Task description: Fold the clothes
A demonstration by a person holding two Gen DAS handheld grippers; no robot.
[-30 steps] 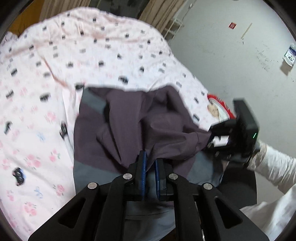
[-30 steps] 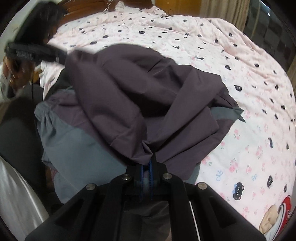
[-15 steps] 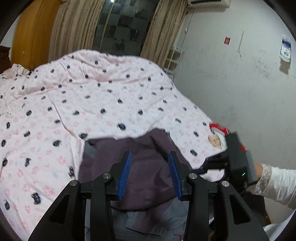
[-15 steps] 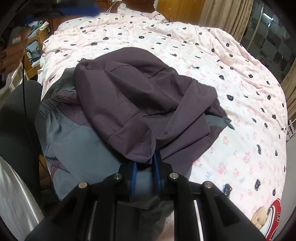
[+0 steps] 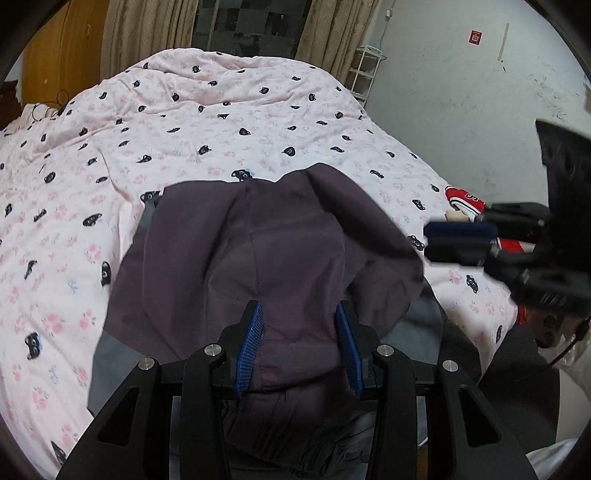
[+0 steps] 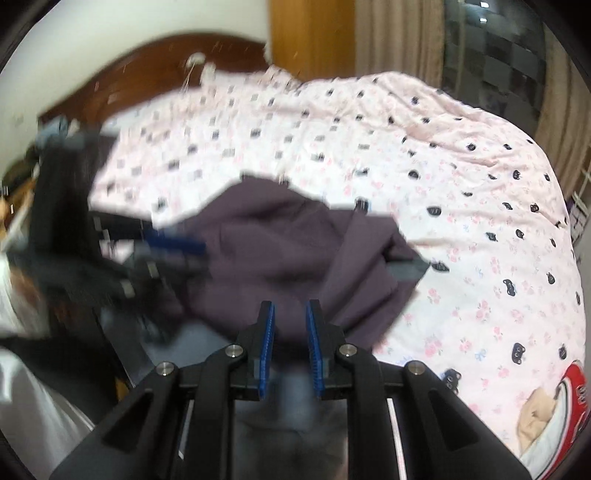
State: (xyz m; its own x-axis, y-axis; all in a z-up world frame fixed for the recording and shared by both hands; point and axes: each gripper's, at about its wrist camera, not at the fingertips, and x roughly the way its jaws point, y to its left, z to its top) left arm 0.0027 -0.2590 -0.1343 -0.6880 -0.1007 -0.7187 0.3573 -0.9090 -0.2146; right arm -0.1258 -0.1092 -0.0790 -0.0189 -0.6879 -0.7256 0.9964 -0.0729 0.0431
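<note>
Plum-purple cloth with slate-grey panels, a lightweight jacket (image 5: 280, 254), lies in a loose heap at the near edge of the bed, its purple upper part doubled over onto the grey lower part, which hangs toward me off the mattress. It is only roughly folded: the top layer bulges and the edges do not line up.

My left gripper (image 5: 299, 347) hovers over the near part of the purple layer with its blue-ribbed jaws standing well apart; the cloth shows between them, but nothing is pinched. My right gripper (image 6: 290, 343) has its jaws parted by a narrower gap, and I see only blurred grey fabric beneath, nothing clamped. In the left view the right gripper sits off to the right of the jacket, clear of it; in the right view the left one appears blurred at the garment's left side.

I judge I am between folds: one flap is laid over and both hands are free. The next move calls for picking new hold points, likely the hanging grey hem or a side edge, one per hand, then closing firmly on a single layer before lifting, so the slippery fabric does not drag the fold apart.

Around the jacket spreads the pink quilt printed with small black cats and flowers (image 5: 229, 110), beyond it tan curtains (image 5: 147, 29) and a dark wooden headboard (image 6: 155, 62).
</note>
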